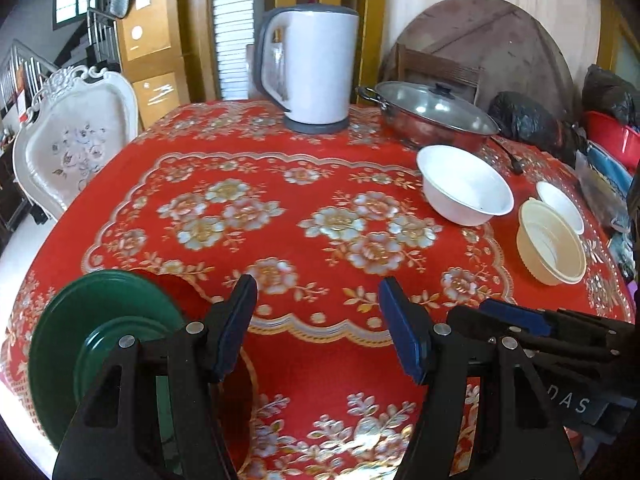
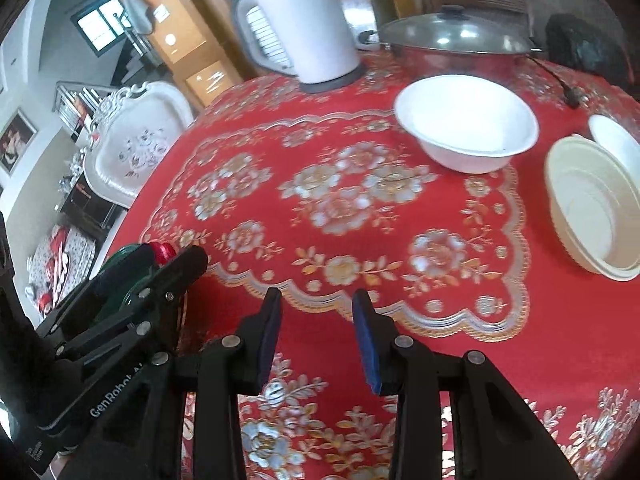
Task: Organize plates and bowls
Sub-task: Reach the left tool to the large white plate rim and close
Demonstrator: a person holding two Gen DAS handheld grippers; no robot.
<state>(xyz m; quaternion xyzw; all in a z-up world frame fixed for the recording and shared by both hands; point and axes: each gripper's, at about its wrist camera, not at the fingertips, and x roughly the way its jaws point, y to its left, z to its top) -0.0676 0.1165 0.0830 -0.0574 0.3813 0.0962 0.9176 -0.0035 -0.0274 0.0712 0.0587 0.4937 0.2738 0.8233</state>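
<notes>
A stack of green plates (image 1: 104, 316) with a red plate (image 1: 236, 396) lies at the table's near left edge, partly behind my left gripper's fingers. My left gripper (image 1: 316, 328) is open and empty above the tablecloth just right of the stack. My right gripper (image 2: 316, 336) is open and empty beside it; it also shows in the left wrist view (image 1: 516, 318). A large white bowl (image 2: 466, 124) sits far right, with a cream bowl (image 2: 596, 204) and a small white bowl (image 2: 616, 142) nearer the right edge. The green plates (image 2: 120, 280) show behind the left gripper (image 2: 176, 264).
A white kettle (image 1: 312, 68) and a lidded steel pot (image 1: 436, 114) stand at the back of the red floral table (image 1: 280, 208). A black plug and cord (image 2: 572, 94) lie behind the bowls. A white chair (image 1: 76, 144) stands at the left.
</notes>
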